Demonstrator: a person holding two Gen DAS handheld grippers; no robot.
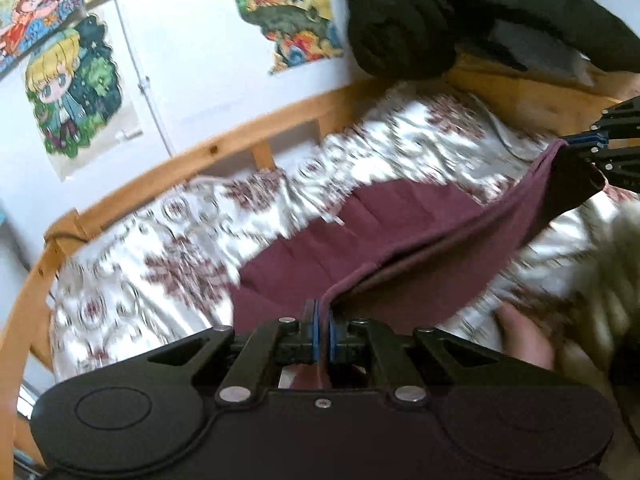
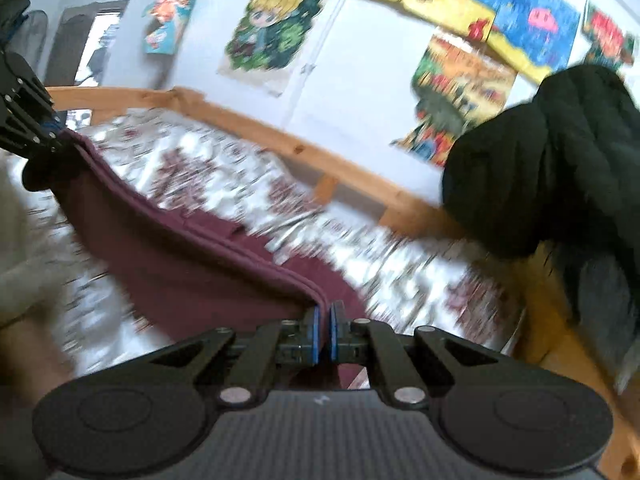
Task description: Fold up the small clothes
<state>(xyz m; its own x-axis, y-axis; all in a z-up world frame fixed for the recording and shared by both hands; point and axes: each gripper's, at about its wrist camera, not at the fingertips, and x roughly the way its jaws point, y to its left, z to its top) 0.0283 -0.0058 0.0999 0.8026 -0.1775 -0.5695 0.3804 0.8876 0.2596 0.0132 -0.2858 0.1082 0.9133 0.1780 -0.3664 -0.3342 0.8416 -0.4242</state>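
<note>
Stretching between both clamped hand-held grippers [image 1: 322, 322] [image 2: 323, 320], maroon garment [image 1: 360, 240]

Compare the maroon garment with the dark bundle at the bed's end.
The maroon garment is thin and stretched between the left gripper and right gripper, partly lifted; the dark bundle is bulky, bunched and gripped by neither. The garment is maroon with a stitched hem; the bundle looks near black. The garment trails onto the patterned bedspread; the bundle sits on the wooden frame. Both are fabric.

The left gripper [image 1: 323, 322] pinches a maroon cloth's [image 1: 360, 236] hem. The right gripper [image 1: 588, 145] clamps its far corner, lifting the edge above the patterned bed [image 1: 180, 232].
</note>
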